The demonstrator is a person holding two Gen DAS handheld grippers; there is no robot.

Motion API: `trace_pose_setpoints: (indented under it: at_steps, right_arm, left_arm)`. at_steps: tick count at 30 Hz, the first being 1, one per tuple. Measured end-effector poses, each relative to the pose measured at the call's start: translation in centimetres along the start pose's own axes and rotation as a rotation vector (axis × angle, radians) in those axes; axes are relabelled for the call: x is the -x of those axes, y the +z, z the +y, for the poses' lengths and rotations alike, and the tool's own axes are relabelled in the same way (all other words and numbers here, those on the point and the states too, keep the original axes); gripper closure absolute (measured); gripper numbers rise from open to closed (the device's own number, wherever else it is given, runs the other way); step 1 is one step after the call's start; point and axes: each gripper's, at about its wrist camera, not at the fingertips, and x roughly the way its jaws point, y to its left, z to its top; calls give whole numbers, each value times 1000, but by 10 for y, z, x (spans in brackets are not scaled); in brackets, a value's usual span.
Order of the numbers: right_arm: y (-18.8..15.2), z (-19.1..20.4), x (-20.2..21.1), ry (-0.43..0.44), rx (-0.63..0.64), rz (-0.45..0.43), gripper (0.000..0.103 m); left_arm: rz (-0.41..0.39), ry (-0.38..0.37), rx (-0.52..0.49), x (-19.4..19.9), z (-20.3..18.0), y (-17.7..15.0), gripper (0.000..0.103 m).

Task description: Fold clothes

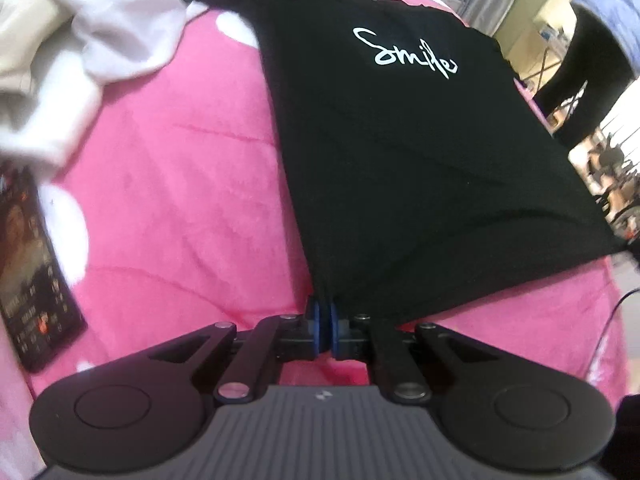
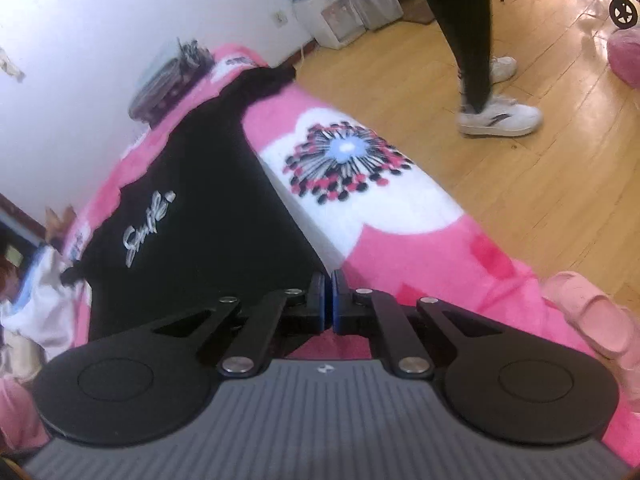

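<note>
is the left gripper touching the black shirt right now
Touching. The left wrist view shows the left gripper shut on the black shirt, its hem corner bunched between the blue pads.

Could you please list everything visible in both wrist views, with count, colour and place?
T-shirt: one, black with white "Smile" print, spread on blanket.
Blanket: one, pink with white flower patches, covering bed.
Garments: a white and beige pile, beside the T-shirt's sleeve.
Phone: one, dark, screen lit, on blanket.
Slipper: one, pink, at blanket edge.
Bystander's legs: dark trousers, white sneakers, on wooden floor.
Left hand-held gripper: black, shut on T-shirt hem.
Right hand-held gripper: black, shut on T-shirt hem.
</note>
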Motion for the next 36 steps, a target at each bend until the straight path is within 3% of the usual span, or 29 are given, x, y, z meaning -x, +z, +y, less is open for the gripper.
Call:
trace_pose_setpoints:
  at_steps: [5, 10, 13, 15, 21, 23, 29, 31, 33, 36]
  right_arm:
    - [7, 2, 21, 6, -25, -8, 102]
    - [5, -10, 16, -41, -45, 44, 102]
    - [-8, -19, -4, -117, 4, 79, 101]
    - [-15, -24, -8, -112, 16, 76, 101]
    - [-12, 16, 30, -198, 213, 1, 89]
    - [-18, 40, 34, -147, 298, -2, 89]
    - [-68, 114, -12, 96, 524, 149, 90]
    - [-80, 128, -20, 141, 571, 160, 90]
    - [-93, 137, -15, 197, 669, 169, 90]
    - [-112, 150, -7, 280, 817, 182, 89]
  left_arm:
    - [-8, -28, -22, 20, 7, 9, 98]
    - [73, -7, -27, 0, 18, 0, 98]
    - [131, 5, -56, -24, 19, -11, 97]
    - [119, 14, -86, -27, 15, -16, 97]
    - [119, 50, -211, -23, 1, -13, 90]
    - [117, 57, -212, -23, 1, -11, 85]
    - [111, 85, -215, -18, 3, -9, 77]
    - [77, 128, -250, -9, 2, -8, 67]
    - [10, 172, -297, 2, 1, -7, 66]
    - [-75, 136, -355, 14, -3, -2, 66]
